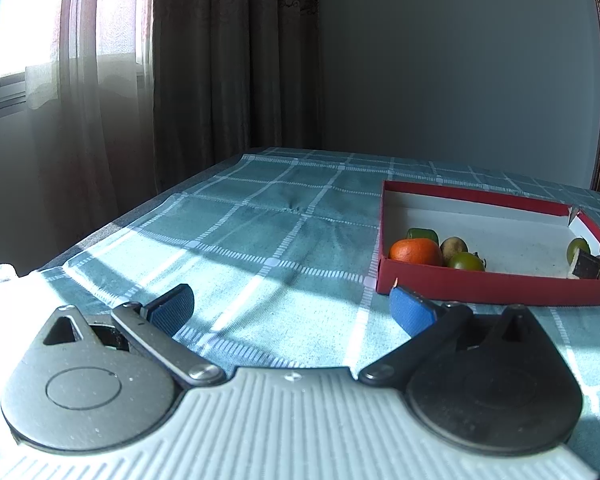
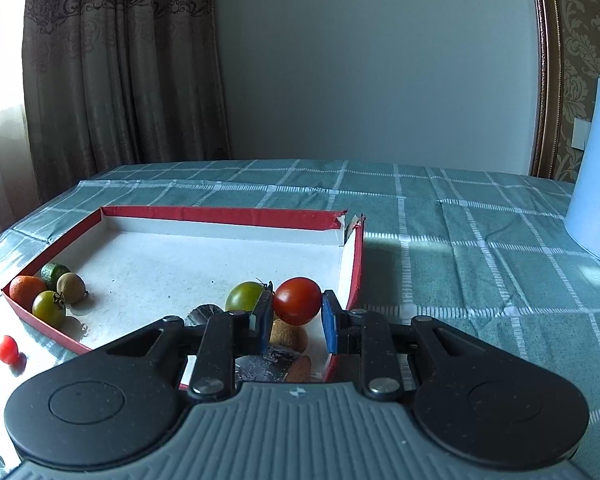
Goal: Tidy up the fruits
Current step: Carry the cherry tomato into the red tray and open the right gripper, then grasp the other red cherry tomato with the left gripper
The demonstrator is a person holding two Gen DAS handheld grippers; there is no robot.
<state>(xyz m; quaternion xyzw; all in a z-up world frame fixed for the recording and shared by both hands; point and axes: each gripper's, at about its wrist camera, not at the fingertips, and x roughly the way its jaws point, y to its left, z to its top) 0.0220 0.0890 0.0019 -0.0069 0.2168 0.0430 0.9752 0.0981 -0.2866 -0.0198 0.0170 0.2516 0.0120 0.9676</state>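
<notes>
Teal white-checked tablecloth (image 2: 440, 248); red box (image 2: 220, 213), white inside; red tomato (image 2: 297, 300); far-left orange fruit (image 2: 25, 287), perhaps a tangerine.

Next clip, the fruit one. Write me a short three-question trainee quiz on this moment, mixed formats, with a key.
1. True or false: the right gripper is shut on a red tomato above the red tray.
2. Multiple choice: where does the small red fruit lie? A) inside the tray B) on the tablecloth outside the tray C) between the left gripper's fingers
3. Fill in: the left gripper is ____ and holds nothing.

Key
1. True.
2. B, on the tablecloth, just outside the tray's left corner in the right wrist view.
3. Open.
</notes>
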